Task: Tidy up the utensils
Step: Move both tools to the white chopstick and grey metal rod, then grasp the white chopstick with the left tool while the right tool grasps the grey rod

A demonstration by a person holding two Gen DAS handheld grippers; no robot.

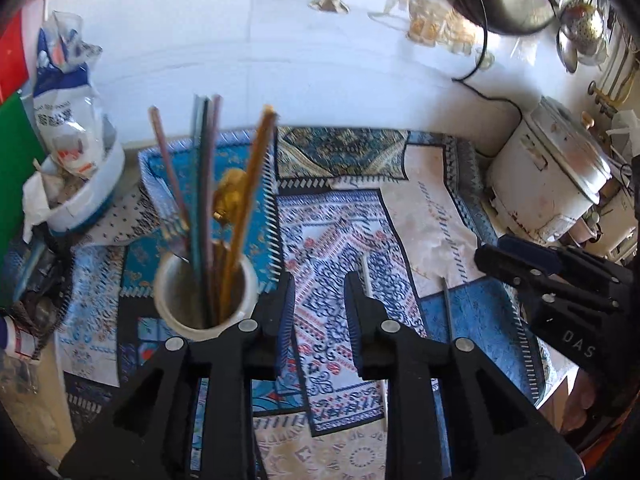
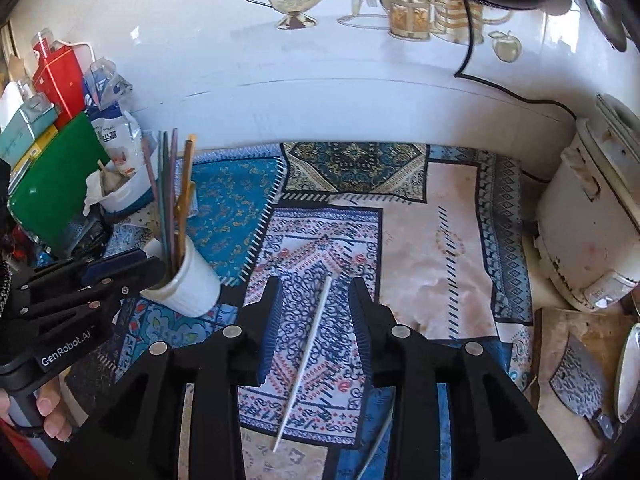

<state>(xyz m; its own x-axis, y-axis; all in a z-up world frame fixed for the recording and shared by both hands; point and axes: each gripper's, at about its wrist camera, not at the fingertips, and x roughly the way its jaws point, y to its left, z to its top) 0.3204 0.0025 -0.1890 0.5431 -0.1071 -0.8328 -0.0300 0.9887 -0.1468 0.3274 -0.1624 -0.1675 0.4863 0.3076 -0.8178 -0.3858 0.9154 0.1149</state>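
White ceramic holder (image 1: 206, 300) stands upright on the patterned cloth (image 1: 340, 248), at its left side. It contains several chopsticks (image 1: 204, 176), a fork (image 1: 170, 184) and a gold spoon (image 1: 230, 194), all leaning toward the wall.

Left gripper (image 1: 320, 300): jaws partly open, nothing between them, positioned just right of the holder.

Right gripper (image 2: 316, 308): jaws partly open, empty, hovering above a white chopstick (image 2: 308, 356) that lies flat on the cloth. A second loose chopstick (image 2: 378, 446) lies near the right finger, partly hidden.

A white rice cooker (image 2: 592, 224) stands at the cloth's right edge.
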